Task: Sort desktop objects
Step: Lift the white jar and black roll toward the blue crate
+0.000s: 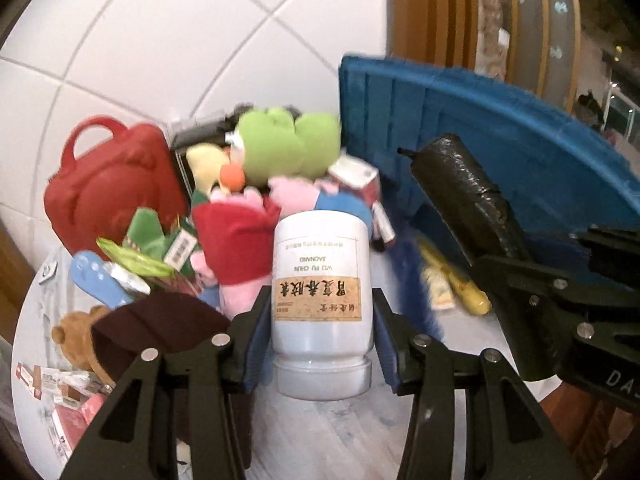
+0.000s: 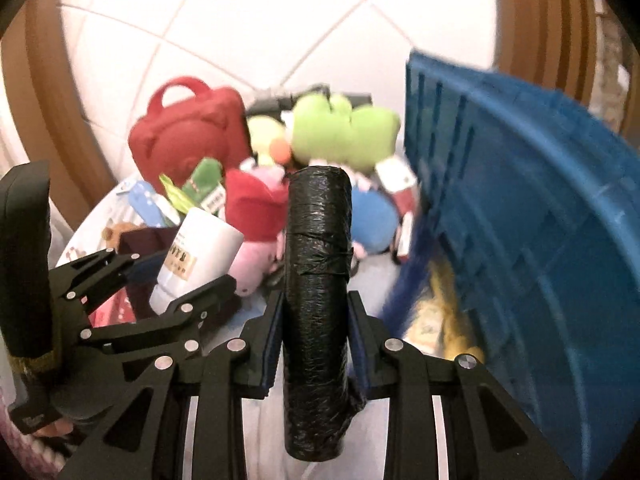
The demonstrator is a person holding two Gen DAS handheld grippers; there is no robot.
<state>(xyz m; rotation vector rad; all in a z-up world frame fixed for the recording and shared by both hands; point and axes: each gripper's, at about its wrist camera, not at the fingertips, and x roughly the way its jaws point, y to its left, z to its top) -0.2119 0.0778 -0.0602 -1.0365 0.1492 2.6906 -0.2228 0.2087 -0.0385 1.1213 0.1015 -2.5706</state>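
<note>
Tabletop (image 1: pixel 320 420) pale, perhaps woodgrain; tiled wall (image 1: pixel 160 40); fingers pinching bottle (image 1: pixel 322 300), black roll (image 2: pixel 316 300).

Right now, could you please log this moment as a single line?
left gripper: shut on white plastic pill bottle | right gripper: shut on black bin-bag roll | blue plastic crate: nearby

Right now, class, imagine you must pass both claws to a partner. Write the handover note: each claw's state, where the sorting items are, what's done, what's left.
Left claw: shut on the white plastic medicine bottle, cap toward the camera.
Right claw: shut on the black plastic-wrapped roll.
Both are held above the pale round table.
Blue plastic crate: to the right; a yellow item shows low beside it.
Left: the pile of plush toys, red bag and small packets is unsorted.
</note>
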